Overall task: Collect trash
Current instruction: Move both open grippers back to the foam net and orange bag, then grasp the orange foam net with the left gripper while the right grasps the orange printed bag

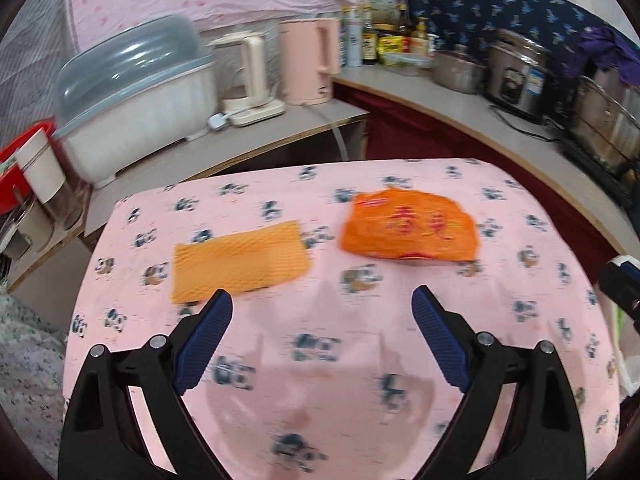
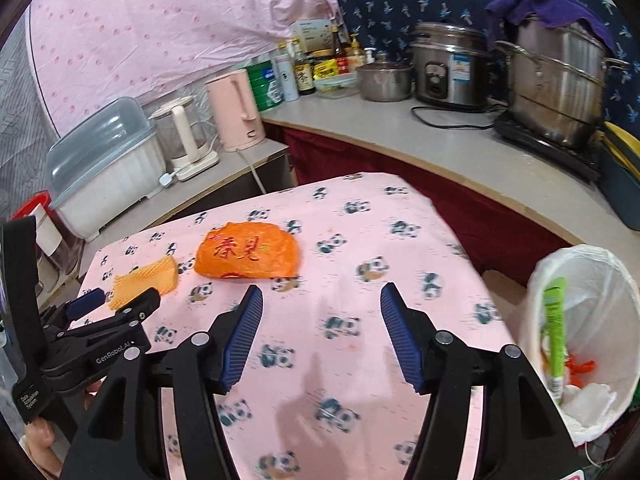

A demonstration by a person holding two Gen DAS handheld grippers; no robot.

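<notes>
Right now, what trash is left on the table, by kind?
Orange wrapper: 1
Yellow-orange foam net: 1
Total: 2

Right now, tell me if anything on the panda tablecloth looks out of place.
Two pieces of litter lie loose on the tablecloth: a crumpled orange wrapper with red lettering and, to its left, an orange foam net sleeve. Both belong in the lined bin beside the table. No spill or damage shows.

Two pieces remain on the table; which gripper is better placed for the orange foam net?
Left. The left gripper hangs open right beside the orange foam net; the right gripper faces the orange wrapper.
</notes>
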